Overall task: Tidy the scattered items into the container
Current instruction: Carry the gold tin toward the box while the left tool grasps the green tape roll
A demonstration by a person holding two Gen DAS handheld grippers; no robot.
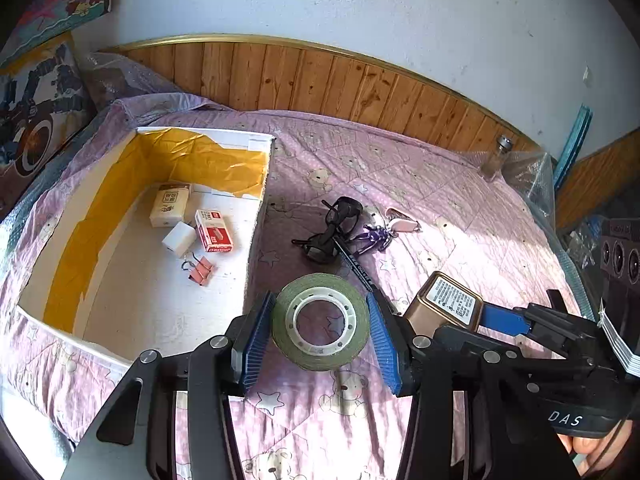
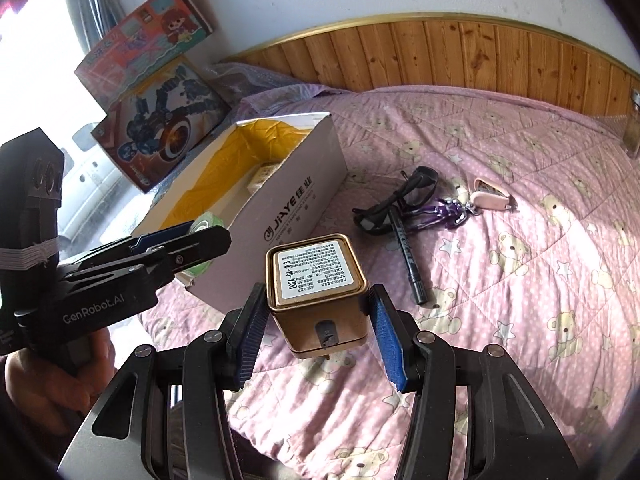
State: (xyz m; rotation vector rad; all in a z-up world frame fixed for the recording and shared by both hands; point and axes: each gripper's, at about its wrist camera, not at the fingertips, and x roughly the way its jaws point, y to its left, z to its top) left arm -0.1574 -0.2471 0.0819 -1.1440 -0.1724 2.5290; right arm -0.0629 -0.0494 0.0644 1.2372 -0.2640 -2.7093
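Here, each label names one element of the scene.
Left gripper [image 1: 320, 338]: black linkage arms with ribbed blue pads; jaws clamp a roll of tape [image 1: 320, 322] by its opposite edges, above the quilt just beside the box's near wall.
Roll of tape: olive-green ring on a white plastic core pierced by small holes.
Right gripper [image 2: 318, 334]: same build; jaws squeeze a tin [image 2: 318, 300] by its side walls, above the quilt.
Tin: square, gold-brown metal, rounded corners, white printed label on its top face.
Box [image 1: 256, 216]: white cardboard, open top, torn yellow paper lining; holds two small cartons, a white cube and pink binder clips.
Quilt [image 1: 440, 184]: pink, stitched, with bear and star print; carries sunglasses [image 1: 334, 226], a black marker [image 1: 356, 266] and a purple keychain [image 1: 376, 236], lying close together.
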